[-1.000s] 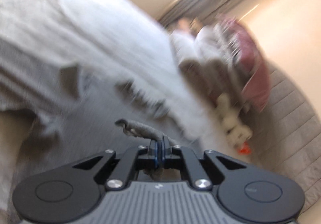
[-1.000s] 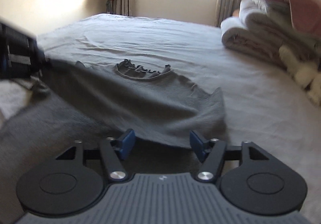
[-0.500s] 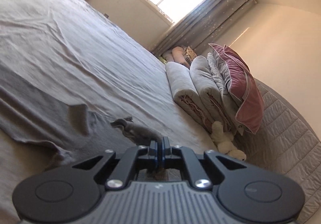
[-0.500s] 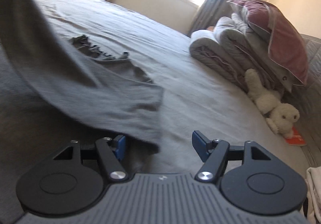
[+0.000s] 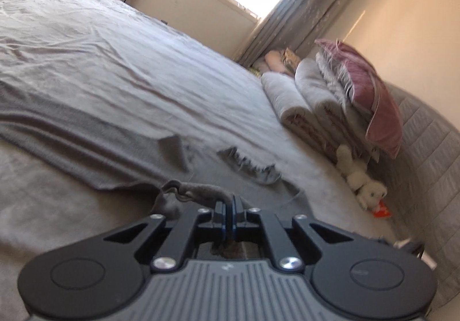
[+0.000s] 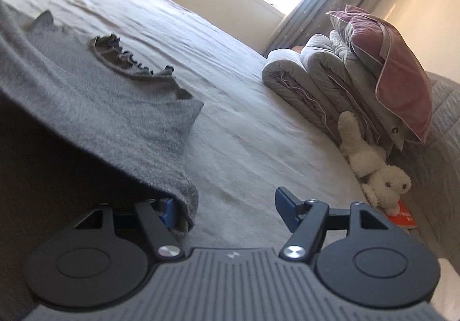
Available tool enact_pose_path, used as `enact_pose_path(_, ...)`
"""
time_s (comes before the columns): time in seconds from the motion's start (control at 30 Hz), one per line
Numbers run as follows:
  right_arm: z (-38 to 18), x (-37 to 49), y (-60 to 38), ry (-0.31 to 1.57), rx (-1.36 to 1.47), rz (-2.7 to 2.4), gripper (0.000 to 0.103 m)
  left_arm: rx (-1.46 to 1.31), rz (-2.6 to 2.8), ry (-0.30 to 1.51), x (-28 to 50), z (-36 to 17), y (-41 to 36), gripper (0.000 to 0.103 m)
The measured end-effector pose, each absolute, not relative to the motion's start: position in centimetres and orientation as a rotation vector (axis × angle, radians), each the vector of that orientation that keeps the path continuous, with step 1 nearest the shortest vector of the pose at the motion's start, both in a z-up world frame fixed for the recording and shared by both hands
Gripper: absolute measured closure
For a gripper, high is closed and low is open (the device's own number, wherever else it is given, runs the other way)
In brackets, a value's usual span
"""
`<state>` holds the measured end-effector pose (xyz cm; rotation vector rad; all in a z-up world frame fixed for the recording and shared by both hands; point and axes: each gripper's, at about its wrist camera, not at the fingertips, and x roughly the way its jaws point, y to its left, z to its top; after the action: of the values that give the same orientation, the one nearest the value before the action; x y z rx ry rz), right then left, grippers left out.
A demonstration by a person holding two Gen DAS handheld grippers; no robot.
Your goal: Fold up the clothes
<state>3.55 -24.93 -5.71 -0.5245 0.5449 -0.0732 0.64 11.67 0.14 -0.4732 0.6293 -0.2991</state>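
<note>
Step in hand: I judge I am mid-fold on the grey top; one part of it is held up and drawn across while the rest lies on the bed
Left gripper: its jaws are pressed together, pinching a bunched bit of the grey top's fabric just ahead of me
Right gripper: spread wide with nothing between the jaws; a corner of the cloth drapes over its left finger and hides most of it
Where the garment is: spread over the near part of the bed, ruffled neckline flat and facing up, well apart from the rolled bedding and soft toy
Next move, as I read it: carry the pinched piece over the flat part and lay it down square; the right gripper would need to close on the draped corner or steady the cloth
How it looks: soft grey knit, slightly fuzzy, limp; I expect it to sag and shift easily; the near edge lifts off the bed in a shadowed slope
</note>
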Motion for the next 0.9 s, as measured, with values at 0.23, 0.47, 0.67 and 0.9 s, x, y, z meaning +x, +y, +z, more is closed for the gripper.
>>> enact_pose_path(0.23,-6.1,3.6,-25.6,0.561,-0.538,-0.061,0.031,-0.371,-0.293,0.797,-0.7,-4.4,11.6,0.099)
enact_pose_path(0.47,-5.9,3.0,-25.2,0.571,-0.580,-0.043,0.030,-0.338,-0.316,0.831,-1.0,-4.9,11.9,0.091)
enact_pose_path(0.67,-3.9,2.0,-26.9,0.610,-0.455,0.058,0.030,-0.445,-0.309,0.820,0.2,-5.1,13.0,0.076)
enact_pose_path(0.9,-0.9,2.0,-30.0,0.641,-0.137,0.185,0.029,-0.579,-0.239,0.807,1.2,-5.2,13.5,0.078)
